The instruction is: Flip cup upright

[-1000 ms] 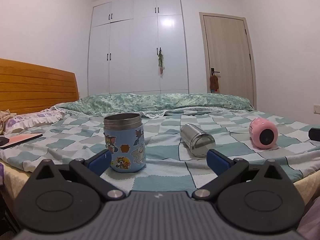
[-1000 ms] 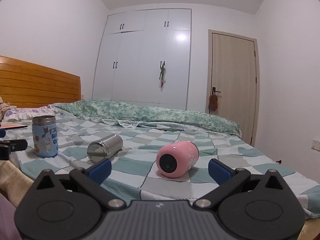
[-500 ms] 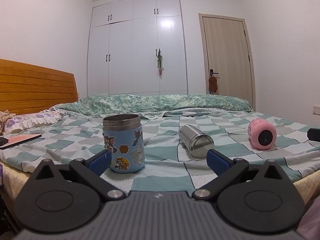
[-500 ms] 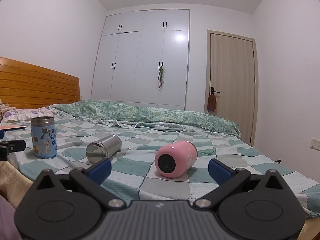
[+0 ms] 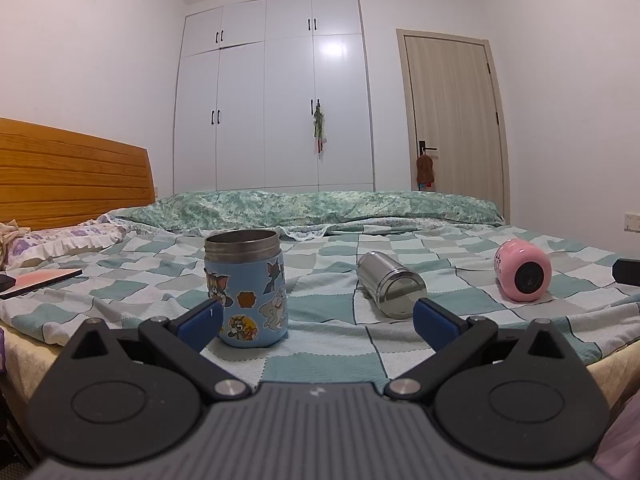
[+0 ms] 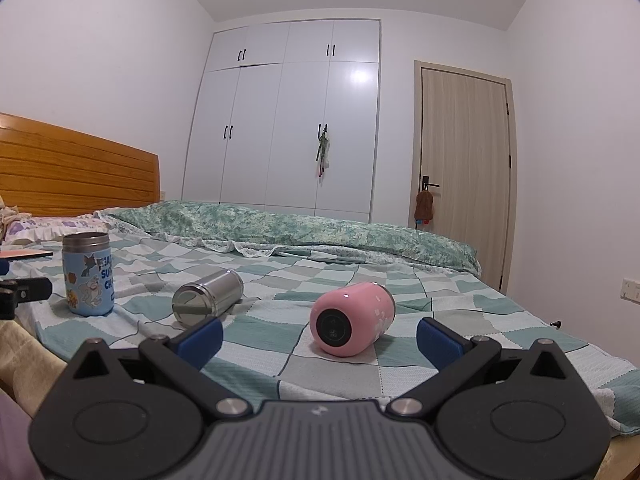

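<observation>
Near the bed's (image 6: pixel 460 304) front edge, the blue cup (image 5: pixel 246 288) stands upright; steel cup (image 6: pixel 208 298) and pink cup (image 6: pixel 352 320) lie sideways, contents unseen. Left gripper (image 5: pixel 316 320) and right gripper (image 6: pixel 320 334) gape, holding nothing.

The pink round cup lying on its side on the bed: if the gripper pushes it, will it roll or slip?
The pink round cup lies on its curved side, so it would probably roll. Its glossy shell may slip in a gripper. The soft checked bedsheet might slow it.
</observation>
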Motion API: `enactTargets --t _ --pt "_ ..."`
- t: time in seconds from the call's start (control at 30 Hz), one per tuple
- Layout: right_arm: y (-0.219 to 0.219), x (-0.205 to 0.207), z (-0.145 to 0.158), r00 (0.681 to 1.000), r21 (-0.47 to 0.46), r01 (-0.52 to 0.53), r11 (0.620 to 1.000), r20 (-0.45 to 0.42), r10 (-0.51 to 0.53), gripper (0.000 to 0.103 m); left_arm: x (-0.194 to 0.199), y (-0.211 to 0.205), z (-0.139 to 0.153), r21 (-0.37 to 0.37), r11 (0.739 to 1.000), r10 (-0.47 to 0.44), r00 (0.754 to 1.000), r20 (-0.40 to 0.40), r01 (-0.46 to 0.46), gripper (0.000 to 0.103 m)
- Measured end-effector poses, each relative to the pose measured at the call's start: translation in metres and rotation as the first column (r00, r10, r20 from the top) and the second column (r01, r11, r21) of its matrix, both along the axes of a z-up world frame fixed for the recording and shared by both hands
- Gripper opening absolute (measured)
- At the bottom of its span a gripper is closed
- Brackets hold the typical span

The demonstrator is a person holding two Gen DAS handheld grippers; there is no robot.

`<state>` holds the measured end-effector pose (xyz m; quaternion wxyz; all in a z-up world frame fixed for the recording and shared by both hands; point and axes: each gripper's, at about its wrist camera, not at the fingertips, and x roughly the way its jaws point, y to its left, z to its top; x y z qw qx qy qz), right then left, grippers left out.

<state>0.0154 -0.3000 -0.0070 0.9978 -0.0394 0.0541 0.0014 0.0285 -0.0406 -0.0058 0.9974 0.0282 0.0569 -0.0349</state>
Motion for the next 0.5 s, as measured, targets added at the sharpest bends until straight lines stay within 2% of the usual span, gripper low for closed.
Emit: enactTargets --t 0.5 --pt "0.0004 -0.0002 -0.0001 1.000 -0.002 0.000 1.000 0.000 0.000 0.103 -0.0014 -0.0019 0.0010 -0.006 1.000 -0.017 1.000 0.000 0.017 0.103"
